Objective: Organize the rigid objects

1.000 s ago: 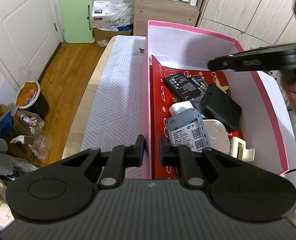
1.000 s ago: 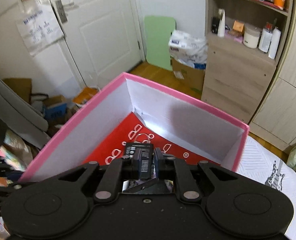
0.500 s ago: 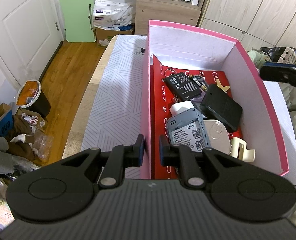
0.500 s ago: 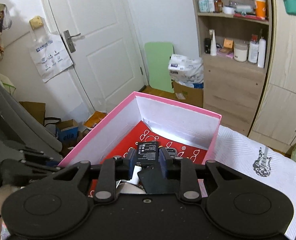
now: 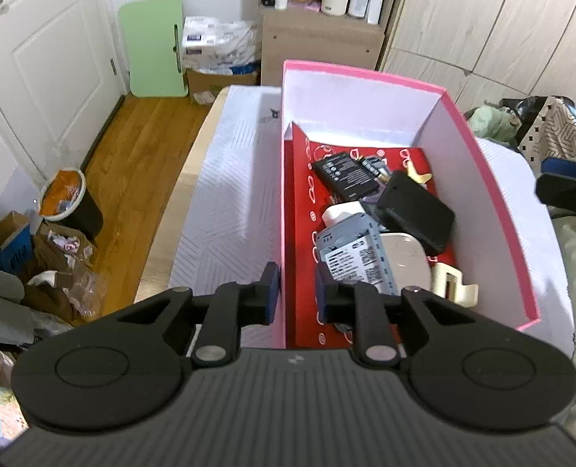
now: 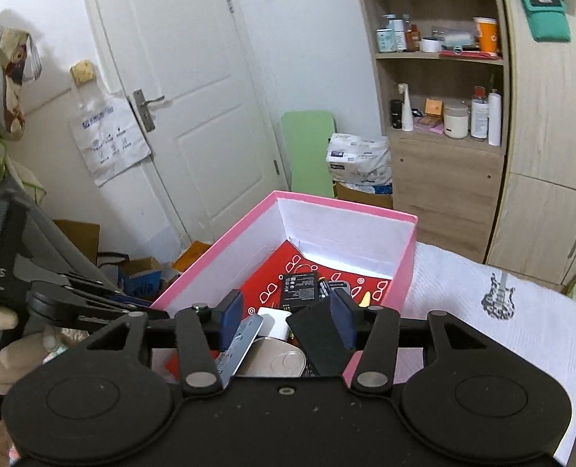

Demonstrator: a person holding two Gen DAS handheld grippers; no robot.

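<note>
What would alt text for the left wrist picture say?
A black claw grips the left wall of an open pink box that sits on a white patterned cloth. Inside lie a black battery, a black case and a grey labelled gadget.

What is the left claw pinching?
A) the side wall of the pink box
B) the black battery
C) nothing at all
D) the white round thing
A: in the left wrist view, the left claw has one finger outside and one inside the pink box, closed on its near side wall, while the black battery and white round thing lie loose inside.
</note>
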